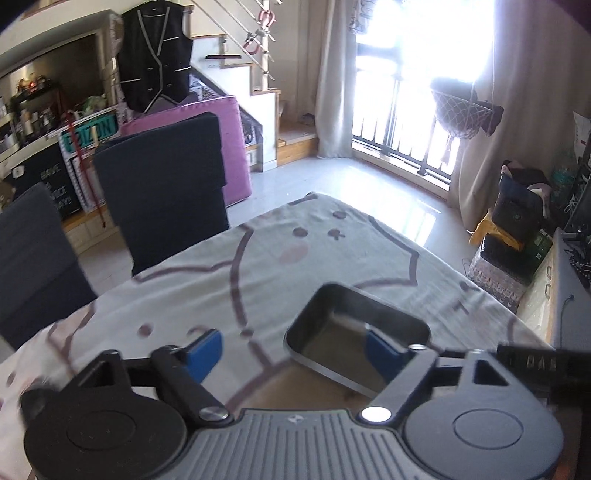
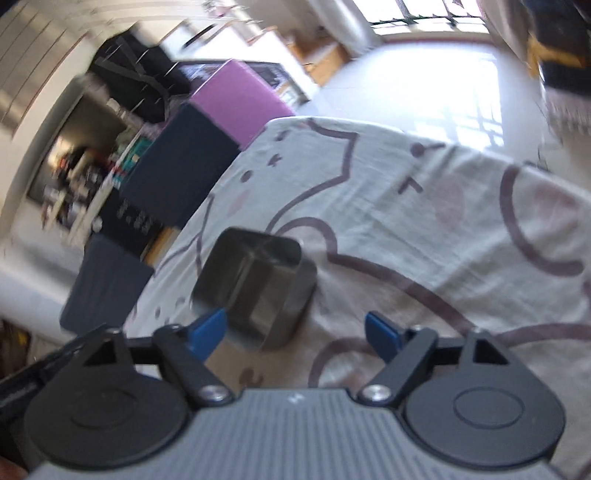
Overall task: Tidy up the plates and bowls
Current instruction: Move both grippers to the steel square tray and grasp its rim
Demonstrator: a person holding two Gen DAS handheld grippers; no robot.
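On tablecloth (image 1: 192, 295): steel tray (image 1: 354, 332) near edge, blurred; left gripper (image 1: 295, 349), right gripper (image 2: 295, 332) jaws spread, apparently empty.

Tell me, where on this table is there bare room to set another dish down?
Most of the tablecloth is free: the stretch between the metal tray and the dark chairs, and the far end toward the window. The only crowded spot is around the tray, by the left gripper.

**Two wrist cameras, one table**

Each camera looks forward and down along its own gripper's fingers, close above the table (image 1: 229, 280). The left wrist view sits level; the right wrist view is tilted and blurred. Both share the metal tray (image 1: 354, 332) (image 2: 255, 284), the dark chairs (image 1: 162, 184) (image 2: 177, 173) and the bright window (image 1: 424, 74) (image 2: 424, 11).
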